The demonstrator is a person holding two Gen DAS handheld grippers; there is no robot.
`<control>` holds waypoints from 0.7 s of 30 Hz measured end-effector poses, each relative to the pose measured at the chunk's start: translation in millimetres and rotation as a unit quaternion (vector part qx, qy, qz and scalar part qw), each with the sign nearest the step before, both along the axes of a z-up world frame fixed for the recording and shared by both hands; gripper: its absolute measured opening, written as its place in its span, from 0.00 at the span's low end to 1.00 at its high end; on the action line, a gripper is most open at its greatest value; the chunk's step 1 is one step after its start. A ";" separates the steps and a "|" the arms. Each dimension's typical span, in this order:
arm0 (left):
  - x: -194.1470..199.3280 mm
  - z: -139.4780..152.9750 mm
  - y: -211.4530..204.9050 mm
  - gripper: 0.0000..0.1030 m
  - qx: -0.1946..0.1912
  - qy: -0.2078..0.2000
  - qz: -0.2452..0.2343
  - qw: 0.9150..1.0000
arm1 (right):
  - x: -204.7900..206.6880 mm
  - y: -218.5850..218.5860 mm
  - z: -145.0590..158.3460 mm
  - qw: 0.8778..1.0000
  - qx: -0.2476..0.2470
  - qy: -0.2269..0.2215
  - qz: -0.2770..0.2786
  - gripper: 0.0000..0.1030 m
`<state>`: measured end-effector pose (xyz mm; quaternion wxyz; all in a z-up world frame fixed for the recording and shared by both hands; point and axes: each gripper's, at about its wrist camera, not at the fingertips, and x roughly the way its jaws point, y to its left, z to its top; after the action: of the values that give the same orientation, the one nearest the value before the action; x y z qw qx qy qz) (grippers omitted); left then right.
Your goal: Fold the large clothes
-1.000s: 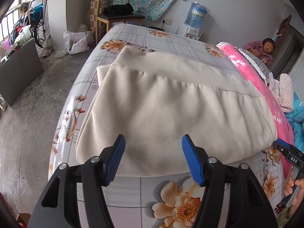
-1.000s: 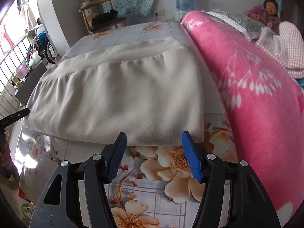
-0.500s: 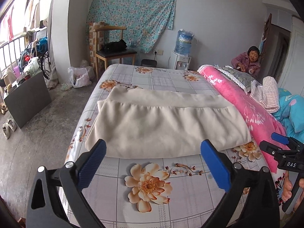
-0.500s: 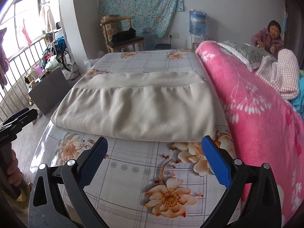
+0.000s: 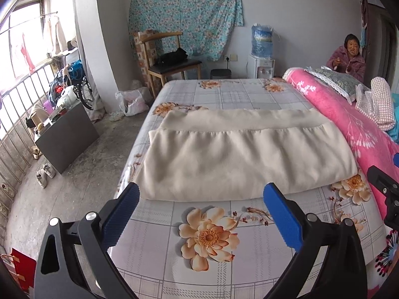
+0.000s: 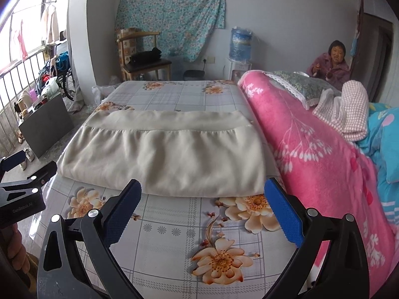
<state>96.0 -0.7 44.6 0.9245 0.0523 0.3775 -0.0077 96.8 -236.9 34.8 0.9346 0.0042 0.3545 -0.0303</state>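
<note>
two grippers, both spread wide with nothing between the pads. left gripper (image 5: 199,214) and right gripper (image 6: 203,211) hang above the near end of the bed (image 5: 154,256), tilted down toward it, clear of the cloth. the cream garment (image 5: 239,159) lies folded across the middle of the bed, its right end just beside the pink blanket (image 6: 311,154). looks like one fold remains: i'd pinch both layers at one short end, lift evenly, lay it across, keep edges lined up.
</note>
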 end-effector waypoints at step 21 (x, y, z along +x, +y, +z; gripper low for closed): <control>17.2 -32.5 -11.0 0.95 -0.021 0.071 0.024 0.997 | 30.7 21.7 -37.4 0.996 0.024 0.090 0.015 0.92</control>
<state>113.2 -11.8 12.0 0.8962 0.0230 0.4431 0.0025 127.5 -215.2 -2.6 0.8988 0.0184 0.4379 -0.0078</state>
